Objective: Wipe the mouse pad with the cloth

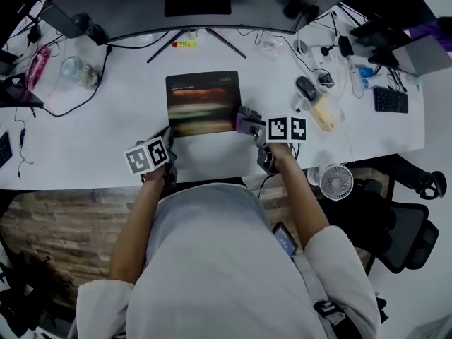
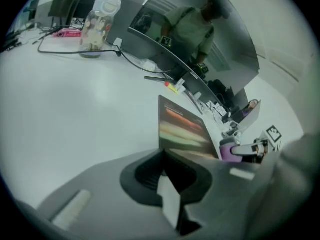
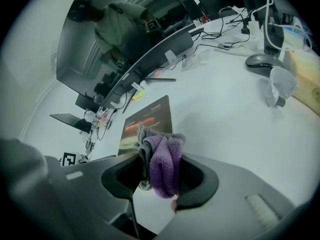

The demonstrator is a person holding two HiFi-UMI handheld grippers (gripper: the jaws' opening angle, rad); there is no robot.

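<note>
Presently you are gripping the cloth [image 3: 165, 171] in the right gripper [image 3: 157, 156], its jaws closing on a bunched fold of purple and grey pile, and it is sitting at the near right corner of the mouse pad [image 1: 203, 104]. That cloth is looking soft, light and floppy, so a hold on the gathered middle, as you are taking, is probably leaving enough loose pile to drag flat. The pad is lying flat on the white tabletop [image 1: 106, 133]. It is looking thin and flexible, and likely to slide or curl under a wipe. Your left gripper [image 2: 162, 156] is resting at its near left corner, jaws drawn narrow and seemingly pinching that corner, which is the sensible place to be anchoring it.
</note>
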